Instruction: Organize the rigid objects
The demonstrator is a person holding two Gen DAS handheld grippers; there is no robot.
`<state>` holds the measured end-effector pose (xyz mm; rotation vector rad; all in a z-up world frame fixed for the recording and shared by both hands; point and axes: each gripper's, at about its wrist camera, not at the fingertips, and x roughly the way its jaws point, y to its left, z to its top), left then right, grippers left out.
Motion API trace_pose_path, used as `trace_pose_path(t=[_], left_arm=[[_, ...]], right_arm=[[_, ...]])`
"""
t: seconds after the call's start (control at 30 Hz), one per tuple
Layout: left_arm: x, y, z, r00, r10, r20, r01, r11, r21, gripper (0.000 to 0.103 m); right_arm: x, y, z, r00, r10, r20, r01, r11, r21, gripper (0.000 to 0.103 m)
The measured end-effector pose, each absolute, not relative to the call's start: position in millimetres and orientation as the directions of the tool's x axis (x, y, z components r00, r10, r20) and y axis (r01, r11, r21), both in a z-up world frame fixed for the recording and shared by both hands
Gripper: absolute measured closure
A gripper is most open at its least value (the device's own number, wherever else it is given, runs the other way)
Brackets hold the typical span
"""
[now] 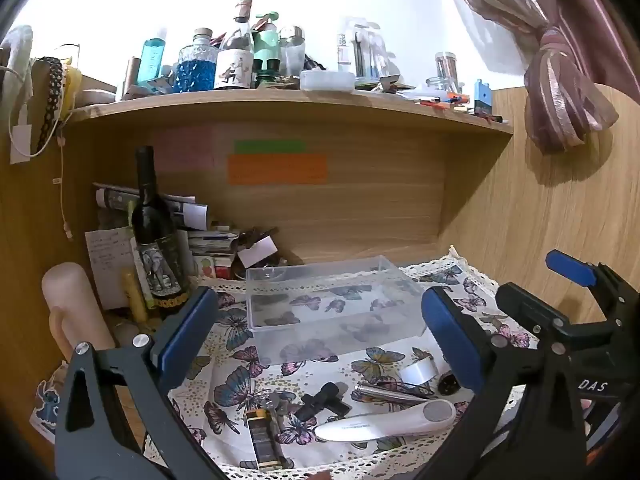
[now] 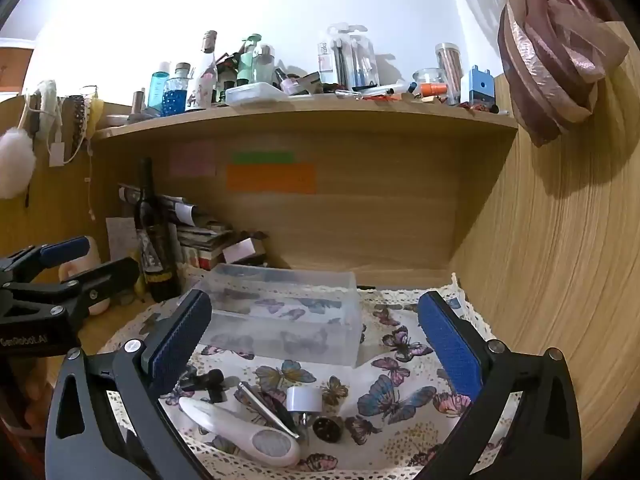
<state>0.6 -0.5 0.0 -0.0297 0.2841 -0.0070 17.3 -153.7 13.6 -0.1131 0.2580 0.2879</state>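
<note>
Near the front edge of the butterfly cloth [image 2: 400, 396], the white handle tool [image 2: 240, 434] is laid slantwise, closest below the right gripper [image 2: 316, 340]. The clear box [image 2: 280, 312] is set just behind. Both the right and the left gripper [image 1: 320, 336] are held wide open and empty.

Both grippers looked like the same build. The left gripper [image 1: 320, 328] had chunky black plastic arms with triangular cutouts, round silver screws at the pivots, and flat blue pads [image 1: 454, 336] with a fine ribbed texture on the fingers. The right gripper [image 2: 316, 344] matched it: black frame, silver screw heads, blue textured pads [image 2: 450, 350]. White lettering was printed on the black bodies, "DAS" readable on one, a longer word ending in "AI" on the other.
</note>
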Motion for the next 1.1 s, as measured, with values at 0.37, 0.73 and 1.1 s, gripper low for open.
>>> trace_pose_path(t=[0.37, 0.73, 1.1], left_arm=[[1.3, 1.1, 3.5, 0.964, -0.023, -0.266, 0.016, 0.999, -0.029, 0.0], [-3.2, -5.7, 1.1, 0.97, -0.025, -0.241, 0.024, 1.0, -0.009, 0.0], [-0.7, 1.8, -0.8, 0.967, -0.046, -0.25, 0.034, 0.998, -0.05, 0.0]], right_arm=[[19.5, -153.0, 13.3, 0.93, 0.259, -0.26, -0.286, 0.955, -0.073, 0.0], [20.3, -157.0, 13.6, 0.929, 0.266, -0.258, -0.287, 0.957, -0.047, 0.0], [15.8, -157.7, 13.9, 0.929, 0.273, -0.249, -0.29, 0.956, -0.035, 0.0]])
